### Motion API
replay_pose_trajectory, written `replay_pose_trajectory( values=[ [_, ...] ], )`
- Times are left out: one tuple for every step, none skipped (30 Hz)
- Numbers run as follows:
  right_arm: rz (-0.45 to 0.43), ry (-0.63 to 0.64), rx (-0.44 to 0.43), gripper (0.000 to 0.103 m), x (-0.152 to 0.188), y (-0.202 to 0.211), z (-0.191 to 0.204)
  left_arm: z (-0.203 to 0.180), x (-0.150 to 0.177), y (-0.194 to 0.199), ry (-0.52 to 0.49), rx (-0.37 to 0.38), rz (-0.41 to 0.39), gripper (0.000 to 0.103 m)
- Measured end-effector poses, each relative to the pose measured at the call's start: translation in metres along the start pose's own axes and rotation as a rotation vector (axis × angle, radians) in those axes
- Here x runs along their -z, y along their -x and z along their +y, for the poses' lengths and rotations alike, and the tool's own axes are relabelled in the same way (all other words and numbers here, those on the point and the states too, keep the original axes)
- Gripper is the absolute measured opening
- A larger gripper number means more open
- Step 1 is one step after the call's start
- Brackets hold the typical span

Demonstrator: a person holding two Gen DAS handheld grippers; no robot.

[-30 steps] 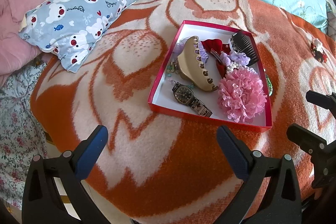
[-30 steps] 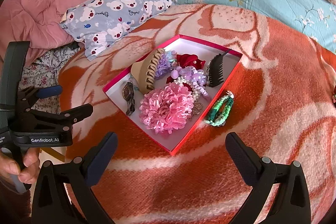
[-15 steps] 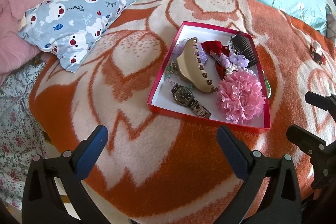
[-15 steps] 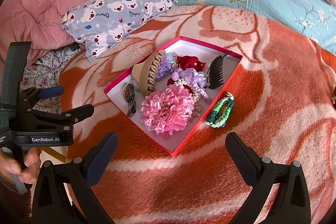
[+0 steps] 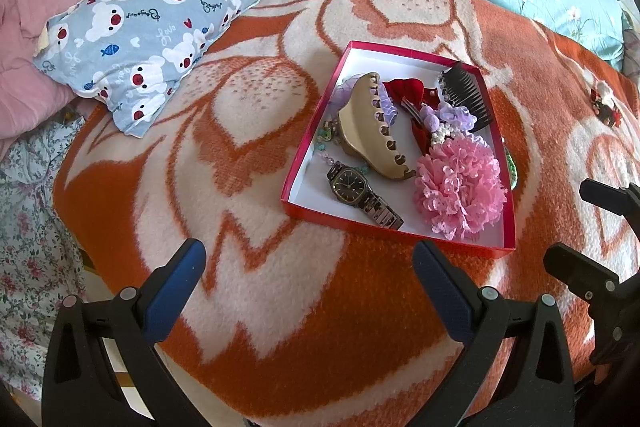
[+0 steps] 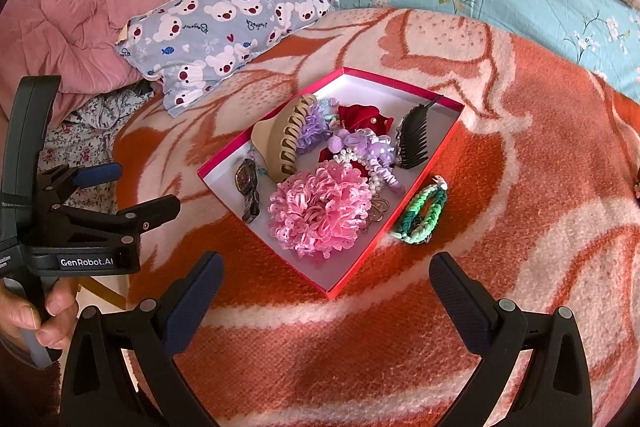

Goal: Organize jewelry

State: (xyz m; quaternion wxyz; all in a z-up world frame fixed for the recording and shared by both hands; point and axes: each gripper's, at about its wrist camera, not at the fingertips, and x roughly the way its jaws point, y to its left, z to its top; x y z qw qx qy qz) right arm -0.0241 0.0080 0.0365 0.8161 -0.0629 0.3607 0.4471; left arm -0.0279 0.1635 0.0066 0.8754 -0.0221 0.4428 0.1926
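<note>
Hovering over the blanket [image 5: 280, 307], near of the red box [image 5: 384, 225], the left claw [image 5: 306, 269] and right claw [image 6: 326, 273] both gape wide, holding nothing. Inside the box, nearest lie a watch [image 5: 362, 193] and pink flower [image 6: 320, 213]; behind them a beige clip [image 5: 374, 129], then a black comb [image 6: 412, 141]. Just right of the box lies a green bracelet [image 6: 422, 213]. Beyond the box sits a pillow [image 6: 224, 29].

red box [image 5: 394, 227], pink flower [image 5: 460, 183], orange-cream blanket [image 5: 280, 327]
</note>
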Motion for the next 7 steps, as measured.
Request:
replay_pose_trajectory(
  values=[
    [0.001,-0.001,-0.001,0.103,0.0,-0.0006,-0.0001,-0.0006,-0.0002,0.0,0.001,-0.001,0.0,0.103],
    [0.002,-0.002,-0.002,0.103,-0.0005,-0.0011,0.0004,0.0001,-0.0001,-0.0002,0.001,0.0,-0.001,0.103],
    [0.004,-0.003,-0.002,0.103,0.0001,-0.0024,-0.0001,0.0001,-0.0002,-0.0008,0.002,0.0,0.001,0.103],
    [0.006,-0.004,-0.004,0.103,0.0003,-0.0038,-0.0002,0.0001,-0.0002,-0.0009,0.003,0.001,0.002,0.103],
    [0.008,-0.005,-0.005,0.103,0.0004,-0.0055,-0.0008,-0.0009,-0.0004,-0.0009,0.006,0.004,0.004,0.103],
    [0.009,-0.005,-0.007,0.103,0.0009,-0.0071,-0.0014,-0.0023,-0.0006,-0.0011,0.009,0.006,0.005,0.103],
    [0.01,-0.006,-0.008,0.103,0.001,-0.0082,-0.0015,-0.0032,-0.0018,-0.0018,0.01,0.006,0.007,0.103]
  ],
)
